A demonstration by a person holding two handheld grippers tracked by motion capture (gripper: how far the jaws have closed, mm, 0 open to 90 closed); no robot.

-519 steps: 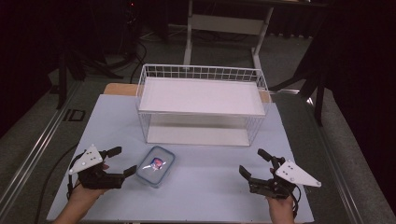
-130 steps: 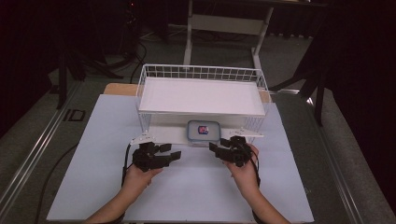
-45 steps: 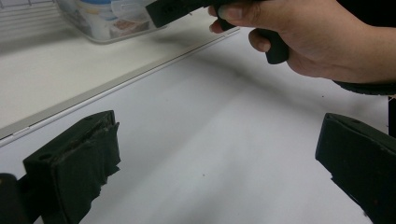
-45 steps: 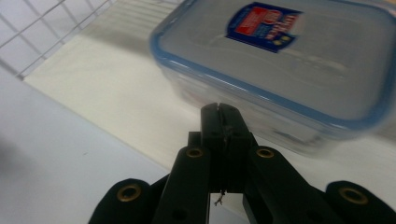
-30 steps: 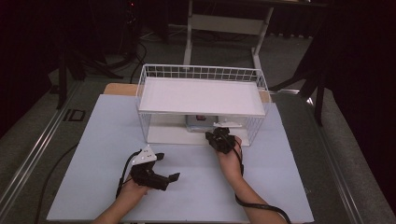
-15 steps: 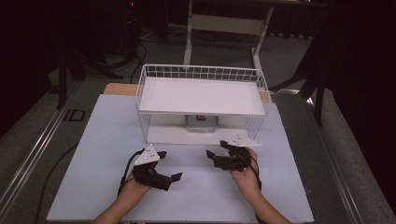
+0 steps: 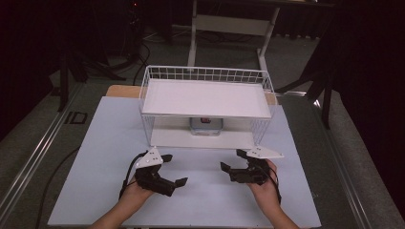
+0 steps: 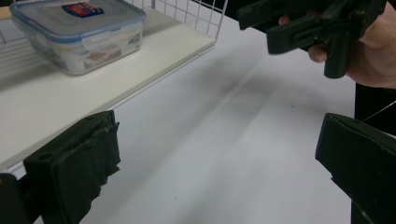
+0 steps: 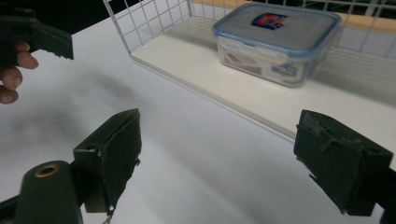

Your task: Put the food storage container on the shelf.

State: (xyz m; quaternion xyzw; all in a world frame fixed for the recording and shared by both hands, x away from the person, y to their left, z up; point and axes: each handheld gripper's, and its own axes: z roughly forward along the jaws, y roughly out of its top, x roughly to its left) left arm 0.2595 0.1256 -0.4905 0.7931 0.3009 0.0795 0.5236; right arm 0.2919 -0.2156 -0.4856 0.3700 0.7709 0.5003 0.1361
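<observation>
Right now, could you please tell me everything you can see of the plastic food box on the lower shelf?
The food box is a rounded rectangular container of clear plastic with a blue-rimmed snap-on lid, shut, bearing a small red and blue label on top; another label shows on its side. It sits flat and upright on the white lower shelf of the wire rack, toward the back, under the upper shelf. Nothing but the shelf touches it; both grippers are apart from it.

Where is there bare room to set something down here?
The wire rack's white top shelf is bare. On its lower shelf, free patches flank the lidded food container. The table is open left of the rack; the front is crowded by the left gripper and right gripper.
</observation>
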